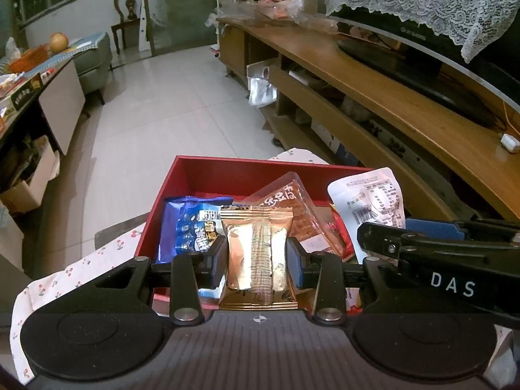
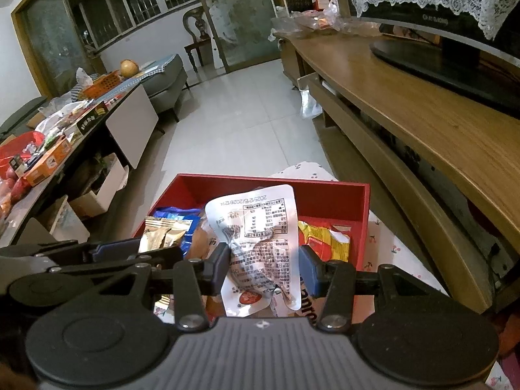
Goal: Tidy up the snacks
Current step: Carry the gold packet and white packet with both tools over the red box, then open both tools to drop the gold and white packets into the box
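A red box (image 1: pixel 247 172) sits on a cherry-print cloth (image 1: pixel 74 269) and holds several snack packets. My left gripper (image 1: pixel 256 260) is shut on a gold snack packet (image 1: pixel 256 253), held upright over the box's near edge. A blue packet (image 1: pixel 188 227) and an orange-brown packet (image 1: pixel 292 204) lie behind it. My right gripper (image 2: pixel 265 268) is shut on a white snack pouch (image 2: pixel 260 243), held over the red box (image 2: pixel 325 191). A yellow packet (image 2: pixel 325 239) lies in the box on the right. The right gripper also shows in the left wrist view (image 1: pixel 383 237), with the white pouch (image 1: pixel 370 201).
A long wooden TV cabinet (image 1: pixel 390 97) with a lace-covered television (image 1: pixel 422 39) runs along the right. A cluttered low table (image 2: pixel 65 136) with snacks stands on the left, a grey sofa (image 2: pixel 165 78) behind it. Tiled floor (image 1: pixel 169 104) lies beyond the box.
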`<state>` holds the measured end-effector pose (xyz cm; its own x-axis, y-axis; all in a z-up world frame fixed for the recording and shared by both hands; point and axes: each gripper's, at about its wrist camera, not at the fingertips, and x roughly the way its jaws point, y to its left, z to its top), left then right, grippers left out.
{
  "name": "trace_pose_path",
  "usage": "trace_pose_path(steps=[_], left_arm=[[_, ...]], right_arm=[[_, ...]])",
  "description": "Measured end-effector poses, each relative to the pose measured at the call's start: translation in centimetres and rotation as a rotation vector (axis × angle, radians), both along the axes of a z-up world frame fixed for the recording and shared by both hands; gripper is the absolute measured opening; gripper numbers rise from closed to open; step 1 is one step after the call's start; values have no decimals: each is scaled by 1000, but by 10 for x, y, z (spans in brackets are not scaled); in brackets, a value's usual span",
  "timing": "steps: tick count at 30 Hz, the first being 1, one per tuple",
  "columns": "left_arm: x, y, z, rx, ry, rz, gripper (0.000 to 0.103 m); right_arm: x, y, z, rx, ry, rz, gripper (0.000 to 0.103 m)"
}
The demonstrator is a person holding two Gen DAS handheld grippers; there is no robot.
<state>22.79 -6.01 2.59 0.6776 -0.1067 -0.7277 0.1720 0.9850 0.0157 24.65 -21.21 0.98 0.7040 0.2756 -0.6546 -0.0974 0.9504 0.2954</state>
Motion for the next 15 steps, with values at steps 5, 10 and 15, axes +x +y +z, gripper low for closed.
trace_pose_path(steps=[5,10,15], left_arm=[[8,-1,-5,4,2,7,45],[19,-2,-14,3,14,10,46],[27,-4,-28,19,33,11,46]], right_arm=[[11,1,-5,-4,5,-7,48],[24,1,-13,-17,18,-16,48],[36,2,-26,-40,47,-17,48]])
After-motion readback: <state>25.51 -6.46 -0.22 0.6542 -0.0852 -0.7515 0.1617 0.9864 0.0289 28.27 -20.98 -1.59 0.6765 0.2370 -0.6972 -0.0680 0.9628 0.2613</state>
